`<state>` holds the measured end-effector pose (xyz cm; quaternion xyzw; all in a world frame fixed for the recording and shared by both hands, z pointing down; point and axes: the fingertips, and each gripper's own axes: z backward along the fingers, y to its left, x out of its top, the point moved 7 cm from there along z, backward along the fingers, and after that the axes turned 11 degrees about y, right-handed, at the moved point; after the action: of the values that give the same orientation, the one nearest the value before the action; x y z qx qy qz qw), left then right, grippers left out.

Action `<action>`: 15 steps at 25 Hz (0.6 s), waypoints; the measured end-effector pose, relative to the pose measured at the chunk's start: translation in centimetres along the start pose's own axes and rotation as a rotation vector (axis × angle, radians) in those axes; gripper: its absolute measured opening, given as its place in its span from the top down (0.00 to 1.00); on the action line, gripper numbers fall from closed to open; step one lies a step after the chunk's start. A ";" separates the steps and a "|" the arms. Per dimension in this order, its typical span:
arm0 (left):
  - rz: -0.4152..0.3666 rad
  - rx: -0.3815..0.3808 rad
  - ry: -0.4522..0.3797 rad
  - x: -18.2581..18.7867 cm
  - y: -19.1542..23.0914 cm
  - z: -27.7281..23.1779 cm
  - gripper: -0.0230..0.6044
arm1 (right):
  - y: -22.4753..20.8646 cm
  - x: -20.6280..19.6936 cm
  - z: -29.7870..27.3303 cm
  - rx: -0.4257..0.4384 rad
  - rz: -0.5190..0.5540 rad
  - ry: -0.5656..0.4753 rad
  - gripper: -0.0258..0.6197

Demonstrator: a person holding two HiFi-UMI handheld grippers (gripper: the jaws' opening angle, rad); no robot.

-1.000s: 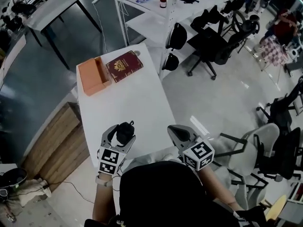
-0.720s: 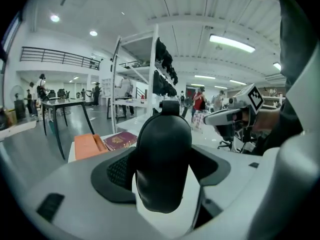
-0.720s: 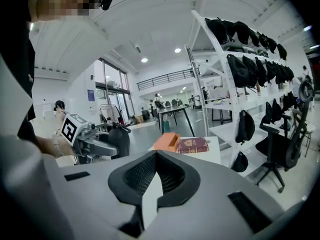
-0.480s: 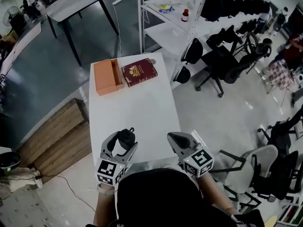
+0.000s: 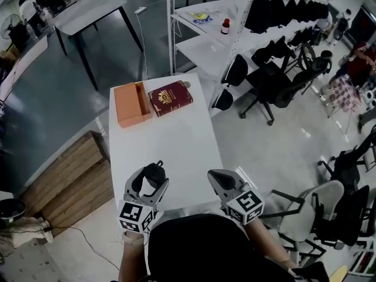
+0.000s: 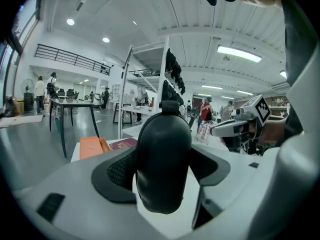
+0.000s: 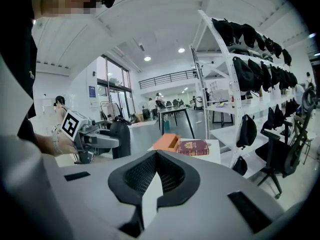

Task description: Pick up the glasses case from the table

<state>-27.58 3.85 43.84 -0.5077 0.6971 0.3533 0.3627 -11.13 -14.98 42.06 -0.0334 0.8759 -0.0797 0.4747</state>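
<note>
— What sort of room is it?
— A big hall with a grey floor, white shelving [image 5: 202, 31] and black office chairs [image 5: 267, 75] to the right. A white table [image 5: 170, 143] runs away from the person, with a wooden platform [image 5: 67, 178] on the floor along its left side.

— Where is the glasses case [image 5: 155, 173]?
— Over the tabletop's near edge, towards the near left corner. It is a black oblong case standing upright in the left gripper [image 5: 151, 180]. In the left gripper view the two jaws are clamped on its sides, with its rounded lower end hanging down between them.

— Is it off the table?
— I cannot tell. White tabletop shows under it, but no gap is clear.

— And the right gripper [image 5: 220, 180]?
— Also at the near edge, towards the near right corner, well apart from the left one. Its jaws are together at the tips with nothing between them; only bare tabletop shows through the slot lower down.

— Anything else on the table?
— At the far edge, an open orange box [image 5: 130, 103] near the far left corner, and just beside it, on the right, a dark red booklet [image 5: 171, 97] with a gold emblem, lying flat.
</note>
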 end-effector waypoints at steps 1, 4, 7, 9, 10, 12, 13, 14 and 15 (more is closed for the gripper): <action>0.009 -0.003 -0.003 0.0 0.1 -0.1 0.42 | -0.1 0.0 0.1 -0.004 -0.003 0.002 0.92; 0.008 -0.004 -0.002 0.1 0.4 -0.6 0.42 | -0.3 -0.1 0.3 -0.010 -0.008 0.007 0.92; 0.001 -0.010 0.002 0.2 0.5 -1.2 0.42 | -0.6 0.1 0.4 -0.021 -0.009 0.003 0.92; 0.001 -0.014 0.004 0.3 0.5 -1.5 0.42 | -0.9 -0.3 0.5 -0.033 -0.019 0.008 0.92; 0.000 -0.016 0.006 0.4 0.5 -1.6 0.42 | -1.0 -0.3 0.6 -0.037 -0.022 0.008 0.92; -0.002 -0.020 0.010 0.4 0.5 -1.8 0.42 | -1.0 -0.2 0.7 -0.042 -0.025 0.005 0.92; -0.001 -0.020 0.013 0.4 0.6 -1.9 0.42 | -1.1 -0.2 0.7 -0.046 -0.026 0.006 0.92; 0.001 -0.020 0.016 0.4 0.7 -2.0 0.42 | -1.1 -0.3 0.6 -0.049 -0.028 0.008 0.92; 0.005 -0.021 0.018 0.4 0.8 -2.1 0.42 | -1.2 -0.4 0.6 -0.052 -0.031 0.012 0.92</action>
<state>-28.75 2.05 44.61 -0.5131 0.6978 0.3569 0.3500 -10.42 -16.15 42.25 -0.0588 0.8800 -0.0647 0.4669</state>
